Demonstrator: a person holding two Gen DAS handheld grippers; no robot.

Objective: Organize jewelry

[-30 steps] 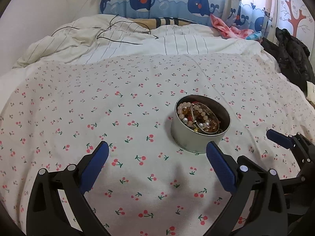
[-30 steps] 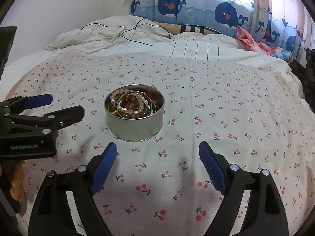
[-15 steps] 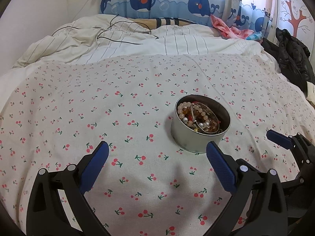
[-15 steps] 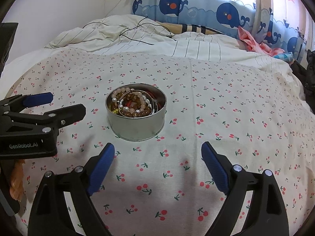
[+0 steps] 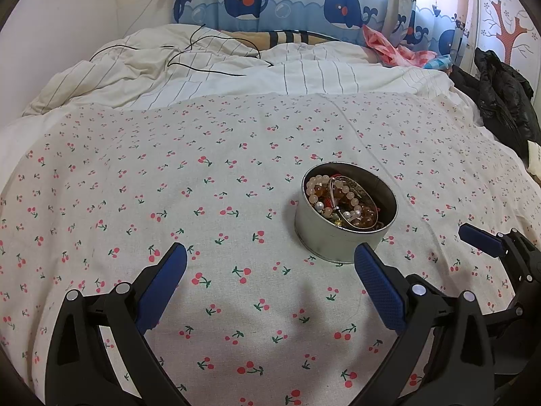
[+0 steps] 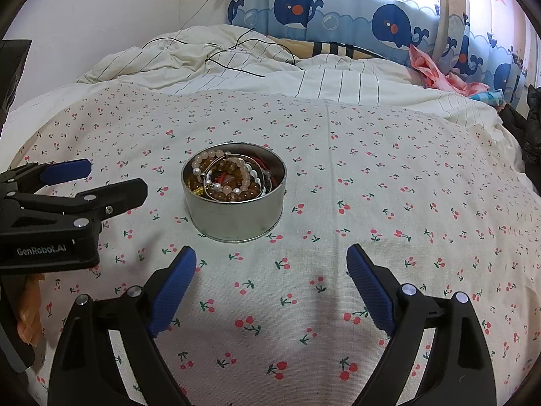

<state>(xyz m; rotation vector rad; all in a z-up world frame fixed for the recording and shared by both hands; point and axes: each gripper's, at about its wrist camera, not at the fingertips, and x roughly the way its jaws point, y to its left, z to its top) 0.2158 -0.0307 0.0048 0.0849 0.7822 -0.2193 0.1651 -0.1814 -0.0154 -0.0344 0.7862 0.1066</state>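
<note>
A round silver tin (image 5: 338, 240) stands on the cherry-print sheet, filled with bead bracelets and a metal bangle (image 5: 341, 199). My left gripper (image 5: 269, 250) hovers open just short of the tin, which lies ahead of its right finger; nothing sits between the blue pads. In the right wrist view the tin (image 6: 233, 220) with the jewelry (image 6: 230, 176) lies ahead of the left finger. My right gripper (image 6: 271, 251) stands wide open and empty above the sheet. The left gripper (image 6: 115, 177) shows at the left edge, a hand (image 6: 28, 318) behind it.
The cherry-print sheet (image 6: 372, 169) covers the near bed. A rumpled striped duvet (image 5: 236, 67) with a black cable (image 5: 203, 64) lies behind. A dark jacket (image 5: 503, 101) sits at the right edge, pink cloth (image 5: 389, 47) by the whale curtain (image 5: 287, 0).
The right gripper's jaws have spread slightly wider. The left gripper, the tin and both views are otherwise unchanged.
</note>
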